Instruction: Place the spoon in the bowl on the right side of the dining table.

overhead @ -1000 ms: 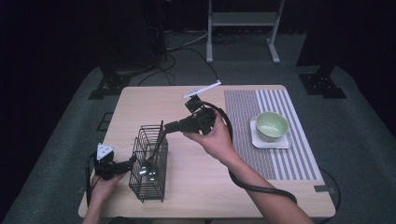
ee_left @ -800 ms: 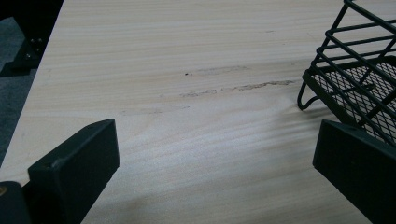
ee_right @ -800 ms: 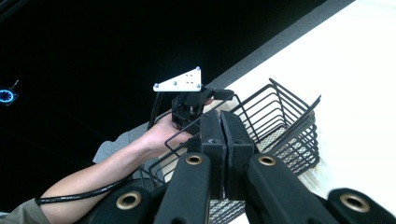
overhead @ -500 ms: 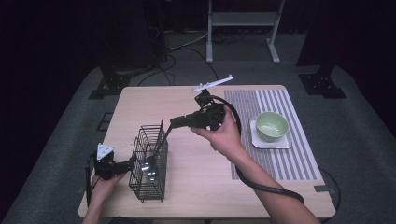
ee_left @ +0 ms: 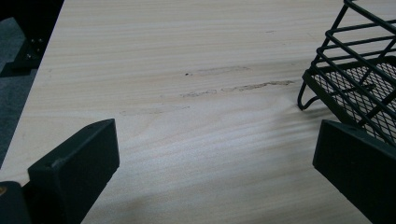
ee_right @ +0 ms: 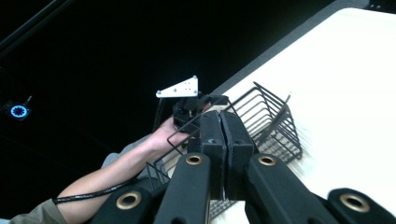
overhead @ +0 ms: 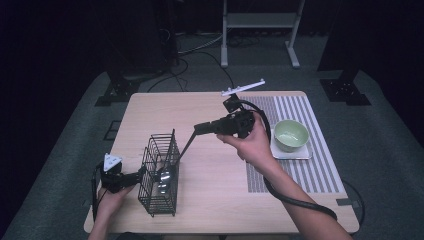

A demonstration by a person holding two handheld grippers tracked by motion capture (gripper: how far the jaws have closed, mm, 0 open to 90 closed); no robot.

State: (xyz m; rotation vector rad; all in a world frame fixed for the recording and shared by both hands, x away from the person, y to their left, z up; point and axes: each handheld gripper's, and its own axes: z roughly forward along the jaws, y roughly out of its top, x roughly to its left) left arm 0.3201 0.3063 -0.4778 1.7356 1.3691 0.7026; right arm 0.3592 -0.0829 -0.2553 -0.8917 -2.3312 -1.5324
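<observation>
Black wire basket [overhead: 161, 172], near-left on wooden table [overhead: 210, 210]: light, stiff, tippy; grasp the rim. Right gripper [overhead: 199, 128] clenched on a dark utensil [overhead: 172, 162] standing in it; left gripper [overhead: 141, 172] released beside it.

Materials check: wood top, wire, matt plastic, glazed bowl.
You've got a pale matt wooden table [ee_left: 187, 60], grain showing, a few rough scuffs; a black coated-wire basket [overhead: 161, 172] with fine mesh floor; matt black plastic left gripper [ee_left: 215, 177] pads; a shiny metal spoon [overhead: 167, 172] in the basket; a glossy pale-green ceramic bowl [overhead: 291, 135] on a grey-and-white striped woven cloth mat [overhead: 310, 165].
</observation>
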